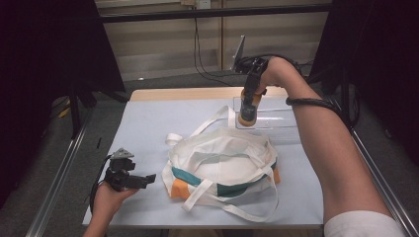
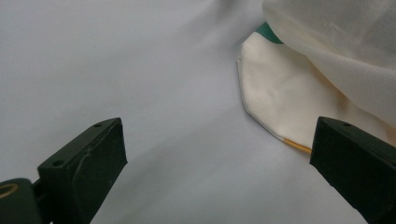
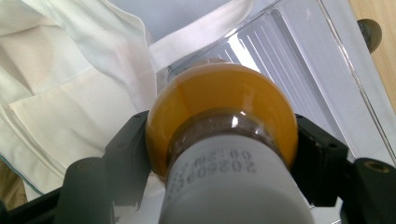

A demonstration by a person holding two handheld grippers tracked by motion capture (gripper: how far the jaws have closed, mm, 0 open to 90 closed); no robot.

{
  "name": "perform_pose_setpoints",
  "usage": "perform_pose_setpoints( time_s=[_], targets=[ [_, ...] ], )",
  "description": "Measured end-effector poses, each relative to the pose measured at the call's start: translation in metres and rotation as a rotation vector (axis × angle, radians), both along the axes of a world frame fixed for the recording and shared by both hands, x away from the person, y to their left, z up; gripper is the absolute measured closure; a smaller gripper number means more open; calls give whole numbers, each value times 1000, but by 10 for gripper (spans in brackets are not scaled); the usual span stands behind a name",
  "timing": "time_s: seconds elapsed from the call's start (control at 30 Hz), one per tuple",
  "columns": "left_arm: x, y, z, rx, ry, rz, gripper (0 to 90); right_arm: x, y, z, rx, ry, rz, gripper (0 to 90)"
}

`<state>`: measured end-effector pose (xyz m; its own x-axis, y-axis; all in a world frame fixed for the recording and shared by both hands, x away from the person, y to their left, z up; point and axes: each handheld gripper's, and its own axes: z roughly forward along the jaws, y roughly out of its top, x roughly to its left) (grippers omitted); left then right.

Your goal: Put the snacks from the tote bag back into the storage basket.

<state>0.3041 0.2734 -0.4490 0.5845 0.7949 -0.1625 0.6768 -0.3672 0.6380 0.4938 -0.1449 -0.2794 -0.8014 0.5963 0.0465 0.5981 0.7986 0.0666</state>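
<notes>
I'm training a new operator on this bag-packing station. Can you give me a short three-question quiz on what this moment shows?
1. True or false: the left gripper is clamped on the cloth bag.
2. What does the right gripper hold? A) a bottle B) a strap C) nothing
3. Over what does the bottle hang?

Key:
1. False; its jaws are open beside the bag.
2. A, an orange bottle with a white cap.
3. The clear plastic tray behind the bag.

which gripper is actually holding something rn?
The right gripper: its jaws clamp an orange-filled, white-capped bottle over the clear plastic tray. The left gripper stands open beside the white cloth bag.
</notes>
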Motion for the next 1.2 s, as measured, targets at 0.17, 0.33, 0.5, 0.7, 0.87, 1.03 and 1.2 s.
perform_pose_setpoints(
  time_s=[0.17,0.33,0.5,0.7,0.87,1.03,1.2],
  targets=[
    [0,0,1,2,11,-12,34,0,0,-1,0,1,-16,303],
    [0,0,0,0,6,-7,34,1,2,-5,-3,-2,-9,303],
    [0,0,0,3,8,-11,34,1,6,-9,-14,0,9,303],
    [0,-1,0,2,0,-3,34,1,7,-13,-5,1,23,302],
    [0,-1,0,4,1,-8,34,1,7,-17,-1,-2,45,302],
    [0,-1,1,4,9,-15,34,-1,9,-20,-8,3,42,302],
    [0,-1,1,4,10,-15,34,0,9,-22,-9,4,48,302]
  ],
)
